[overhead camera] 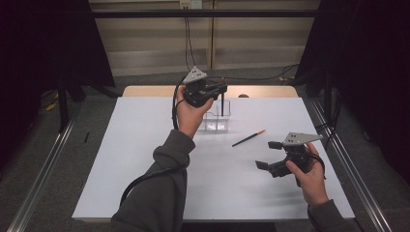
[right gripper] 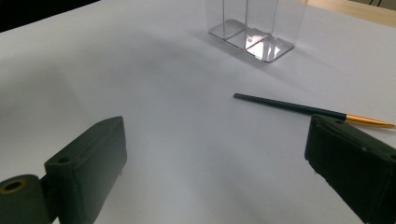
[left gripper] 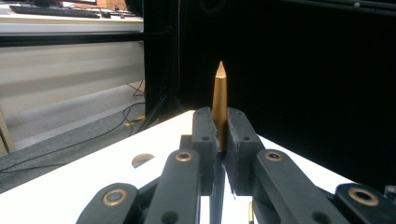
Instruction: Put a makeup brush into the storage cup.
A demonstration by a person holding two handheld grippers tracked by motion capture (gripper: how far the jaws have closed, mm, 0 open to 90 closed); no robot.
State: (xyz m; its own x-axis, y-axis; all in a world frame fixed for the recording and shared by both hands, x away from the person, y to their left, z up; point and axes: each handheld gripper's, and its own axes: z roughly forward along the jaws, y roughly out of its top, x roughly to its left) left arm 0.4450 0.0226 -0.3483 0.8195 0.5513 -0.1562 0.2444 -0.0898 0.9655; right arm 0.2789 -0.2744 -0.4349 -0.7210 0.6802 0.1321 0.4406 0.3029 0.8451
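My left gripper (overhead camera: pixel 221 90) is raised over the far middle of the table, shut on a thin dark pen (overhead camera: pixel 222 104) that hangs upright, its lower end inside a clear plastic box (overhead camera: pixel 216 122). In the left gripper view the pen's gold pointed end (left gripper: pixel 220 98) sticks up between the closed jaws of my left gripper (left gripper: pixel 219 122). A second dark pen with a gold end (overhead camera: pixel 248 138) lies flat on the white table, right of the box. My right gripper (overhead camera: pixel 268 154) hovers open near it, at the front right. In the right gripper view the lying pen (right gripper: pixel 289 107) and the box (right gripper: pixel 252 32) are beyond my right gripper (right gripper: pixel 219 161).
A white board (overhead camera: pixel 145 159) covers the wooden table, whose far edge (overhead camera: pixel 145 91) has a round hole (overhead camera: pixel 243 95). Metal rails (overhead camera: pixel 43 169) run along both sides. Cables lie on the floor behind. Dark curtains stand left and right.
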